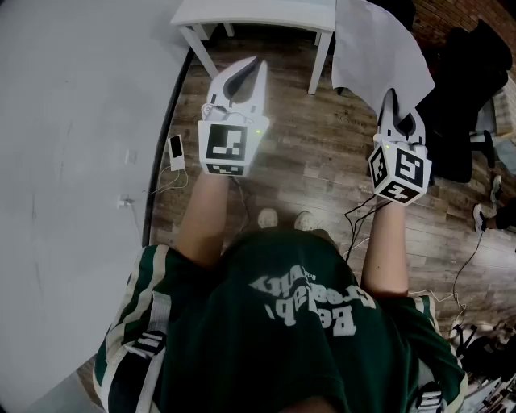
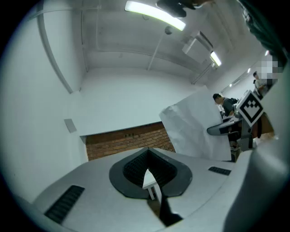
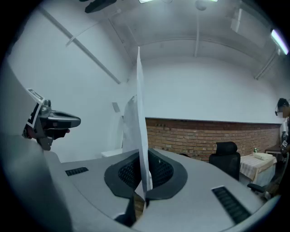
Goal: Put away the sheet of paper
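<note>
Two tools are raised in front of the person, and only one has work. The right tool (image 1: 393,98) has its jaws pressed together on the bottom edge of the sheet of paper (image 1: 372,47). In the right gripper view the sheet (image 3: 138,108) shows edge-on as a thin white blade rising straight up from between the dark pads. So the paper is in the air, upright above the right tool, over the wooden floor (image 1: 322,153) and just beside the right end of the white tabletop (image 1: 258,11). Gripping it low and carrying it upright probably keeps it from dragging or folding under its own weight. No view shows where it is meant to go.

The left tool (image 1: 257,63) is closed with its tips meeting and nothing between them. A small gap behind the tips shows only the room beyond. It seems to be parked shut simply because one grip is enough for a single light sheet.

Both forearms reach forward at about the same height, well apart. The tools point level and away from the body, with their marker cubes turned up toward the head camera.
</note>
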Demonstrator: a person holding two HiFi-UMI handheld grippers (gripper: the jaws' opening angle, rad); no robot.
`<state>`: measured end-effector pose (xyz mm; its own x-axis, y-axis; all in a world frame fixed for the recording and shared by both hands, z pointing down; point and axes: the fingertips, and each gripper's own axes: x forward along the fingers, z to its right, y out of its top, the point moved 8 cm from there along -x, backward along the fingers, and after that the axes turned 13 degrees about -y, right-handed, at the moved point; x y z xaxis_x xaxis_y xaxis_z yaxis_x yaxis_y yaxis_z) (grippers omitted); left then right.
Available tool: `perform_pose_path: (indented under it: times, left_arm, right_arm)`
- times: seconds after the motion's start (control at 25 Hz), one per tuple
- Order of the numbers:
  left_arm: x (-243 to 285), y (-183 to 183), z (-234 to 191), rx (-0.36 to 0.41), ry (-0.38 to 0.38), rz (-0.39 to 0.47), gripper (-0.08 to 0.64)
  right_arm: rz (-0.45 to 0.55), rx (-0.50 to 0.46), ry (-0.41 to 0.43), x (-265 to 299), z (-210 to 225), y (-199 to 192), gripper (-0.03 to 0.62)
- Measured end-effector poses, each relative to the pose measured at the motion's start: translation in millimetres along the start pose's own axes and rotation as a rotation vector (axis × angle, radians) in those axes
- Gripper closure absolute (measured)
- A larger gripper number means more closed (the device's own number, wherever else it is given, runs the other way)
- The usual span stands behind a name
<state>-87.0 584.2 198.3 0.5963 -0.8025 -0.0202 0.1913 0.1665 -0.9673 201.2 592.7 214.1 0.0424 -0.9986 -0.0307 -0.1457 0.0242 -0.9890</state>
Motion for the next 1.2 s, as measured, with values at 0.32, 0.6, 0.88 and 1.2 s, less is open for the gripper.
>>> perform_pose_path:
  times: [0.32,0.6,0.88,1.2]
  left_arm:
    - [7,2,2,0.004,0.004,-0.002,0.558]
    - [14,6,15,0.006,0.014,-0.008,0.558]
    - [23,9,38,0.011,0.030,-0.011,0.558]
    - [29,11,61,0.014,0.047,-0.016,0.558]
  right_arm:
    - [-0.001,0.000,0.007,5,5,-2,0.598]
    - [0.021,0.007,0.025,5,20,-4,0.598]
    - [0.030,0.014,0.051,5,41,-13,0.598]
    - [0.025,0.010,0.075,2,65,-24,0.598]
